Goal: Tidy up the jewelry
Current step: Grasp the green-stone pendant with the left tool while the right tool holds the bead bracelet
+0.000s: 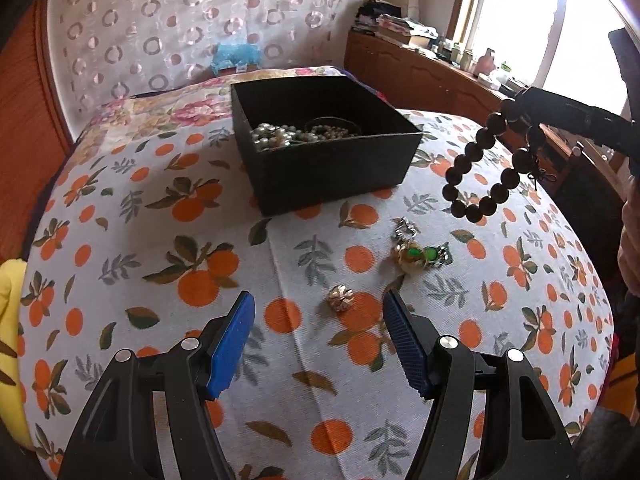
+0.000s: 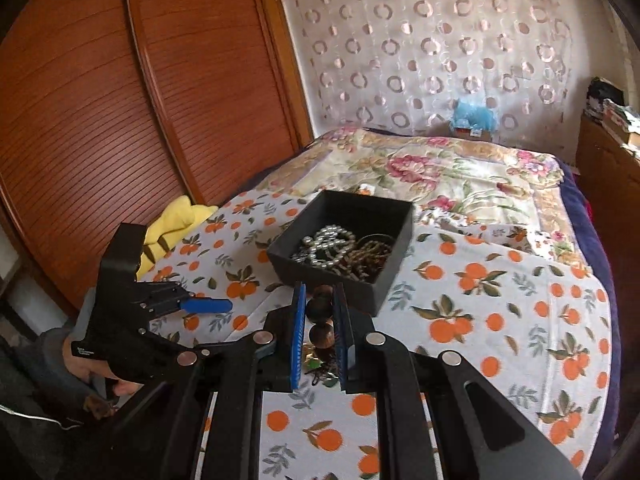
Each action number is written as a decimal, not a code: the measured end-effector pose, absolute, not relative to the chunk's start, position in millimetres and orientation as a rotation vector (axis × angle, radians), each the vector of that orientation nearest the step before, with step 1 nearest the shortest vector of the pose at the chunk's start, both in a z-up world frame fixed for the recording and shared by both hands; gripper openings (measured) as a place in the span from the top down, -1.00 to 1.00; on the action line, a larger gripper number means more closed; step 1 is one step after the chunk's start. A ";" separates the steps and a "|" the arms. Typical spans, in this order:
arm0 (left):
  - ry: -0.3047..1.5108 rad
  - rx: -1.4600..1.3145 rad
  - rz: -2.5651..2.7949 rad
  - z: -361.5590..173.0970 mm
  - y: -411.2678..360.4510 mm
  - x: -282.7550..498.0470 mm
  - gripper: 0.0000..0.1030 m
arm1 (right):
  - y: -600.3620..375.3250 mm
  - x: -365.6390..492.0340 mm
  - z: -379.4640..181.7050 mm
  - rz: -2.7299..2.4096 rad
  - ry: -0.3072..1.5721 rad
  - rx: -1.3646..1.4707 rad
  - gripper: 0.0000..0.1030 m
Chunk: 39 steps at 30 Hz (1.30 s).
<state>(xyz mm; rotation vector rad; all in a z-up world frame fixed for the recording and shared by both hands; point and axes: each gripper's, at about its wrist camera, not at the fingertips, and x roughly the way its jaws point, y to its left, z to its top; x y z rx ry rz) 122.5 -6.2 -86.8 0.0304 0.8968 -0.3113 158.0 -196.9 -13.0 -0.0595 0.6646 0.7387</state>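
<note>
A bracelet of round, dark brown wooden beads [image 1: 494,164], strung in a loop with a small knotted black cord at its 3 o'clock side, hangs in the air above the orange-and-leaf printed white cloth [image 1: 160,248], clear of the fabric. The right gripper [image 2: 320,320] is closed on it: in the right wrist view two or three beads sit pinched between its blue pads, while the rest of the loop is hidden behind the fingers. In the left wrist view the bracelet dangles at about 2 o'clock from the square black open box [image 1: 320,152], whose inside shows a heap of pale pearl-like strands [image 1: 276,136] and some darker, brownish chains that are hard to tell apart. On the cloth at 5 o'clock from the box lie a small gold-coloured flower-shaped piece [image 1: 340,298] and a tangle of silver, gold and green-stoned pieces [image 1: 416,250]; their exact kinds cannot be made out. The left gripper [image 1: 320,340] hovers over the cloth with its blue-padded jaws spread apart and nothing between them. Part of a hand shows at the right edge of the left view, cut off.
</note>
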 end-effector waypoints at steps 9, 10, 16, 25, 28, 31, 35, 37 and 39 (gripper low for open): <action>0.880 0.066 -0.378 -80.5 -36.6 138.4 -0.18 | -227.9 164.6 -31.1 0.644 0.696 -0.051 0.72; 0.883 0.069 -0.383 -81.1 -39.1 139.5 -0.09 | -230.0 165.3 -34.4 0.639 0.701 -0.047 0.72; 0.891 0.083 -0.416 -81.8 -54.1 144.7 0.04 | -244.8 168.4 -48.5 0.610 0.721 -0.020 0.72; 0.874 0.116 -0.533 -75.1 -89.3 145.7 0.25 | -258.4 169.7 -52.3 0.591 0.718 0.002 0.72; 0.895 0.151 -0.513 -83.3 -94.8 150.8 0.31 | -262.2 169.7 -55.8 0.588 0.723 0.011 0.72; 0.922 0.168 -0.487 -91.3 -95.6 156.1 0.31 | -263.7 168.7 -57.8 0.588 0.730 0.013 0.71; 0.929 0.213 -0.472 -92.7 -93.7 155.8 0.31 | -265.6 168.0 -61.3 0.589 0.737 0.019 0.71; 0.932 0.231 -0.467 -92.4 -92.7 152.6 0.31 | -266.3 168.6 -62.4 0.589 0.738 0.024 0.71; 0.932 0.241 -0.464 -92.5 -90.0 149.8 0.31 | -265.8 168.3 -62.8 0.591 0.739 0.024 0.71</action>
